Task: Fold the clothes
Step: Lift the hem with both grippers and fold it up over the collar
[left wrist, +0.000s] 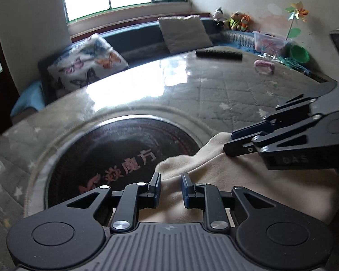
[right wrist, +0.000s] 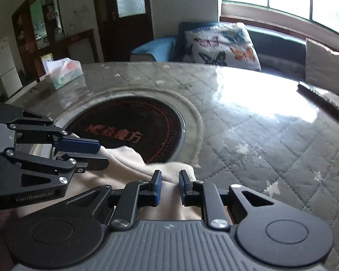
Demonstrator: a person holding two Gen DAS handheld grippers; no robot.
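Note:
A cream fleece garment (left wrist: pixel 214 180) lies bunched at the near edge of the quilted table; it also shows in the right wrist view (right wrist: pixel 128 164). My left gripper (left wrist: pixel 170 188) hovers over its left part with the jaws open a little, cloth showing in the gap. My right gripper (right wrist: pixel 170 187) is over the garment's far edge, jaws also slightly apart. Each gripper shows in the other's view: the right one (left wrist: pixel 231 142) at the right, the left one (right wrist: pixel 101 153) at the left, both low over the cloth.
A dark round heater plate (left wrist: pixel 115 158) is set in the table under a glossy cover. A black remote (left wrist: pixel 218 54) and a pink item (left wrist: pixel 264 66) lie at the far side. A tissue pack (right wrist: pixel 64 72) sits far left. A sofa with cushions (left wrist: pixel 88 65) stands beyond.

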